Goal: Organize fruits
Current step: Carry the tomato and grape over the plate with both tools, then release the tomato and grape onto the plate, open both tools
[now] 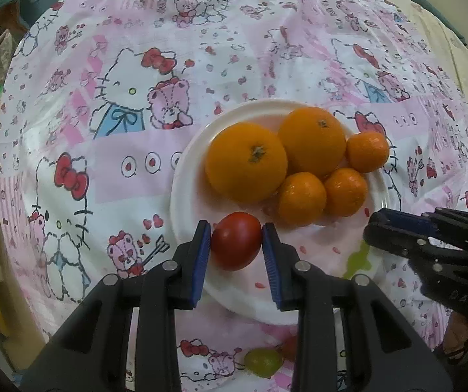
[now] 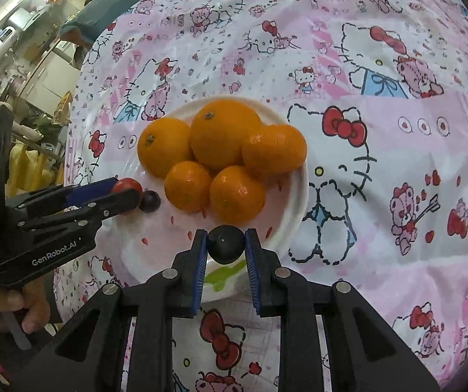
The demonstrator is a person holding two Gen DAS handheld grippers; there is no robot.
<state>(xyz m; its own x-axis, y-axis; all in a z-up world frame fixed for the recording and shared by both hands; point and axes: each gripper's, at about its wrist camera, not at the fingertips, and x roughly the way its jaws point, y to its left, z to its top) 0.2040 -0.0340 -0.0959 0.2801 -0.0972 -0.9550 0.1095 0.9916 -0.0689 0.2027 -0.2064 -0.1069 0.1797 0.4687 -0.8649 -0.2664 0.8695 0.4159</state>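
**Two small fruits held over a plate of oranges**

A red cherry tomato (image 1: 236, 241) is pinched between the blue pads of the left hand-held gripper (image 1: 236, 240), just above the near rim of a white plate (image 1: 181, 176). A dark, round grape (image 2: 226, 244) is clamped between the pads of the right hand-held gripper (image 2: 226, 245), also over the plate's near edge. Five oranges (image 1: 246, 162) are clustered on the plate, just beyond both sets of fingertips. In the right wrist view, a second dark grape (image 2: 150, 200) is seen on the plate just past the left hand-held gripper's tip. A green grape (image 1: 263, 362) lies beneath the left hand-held gripper, on the pink cartoon-printed cloth (image 1: 119, 75) covering the tabletop.
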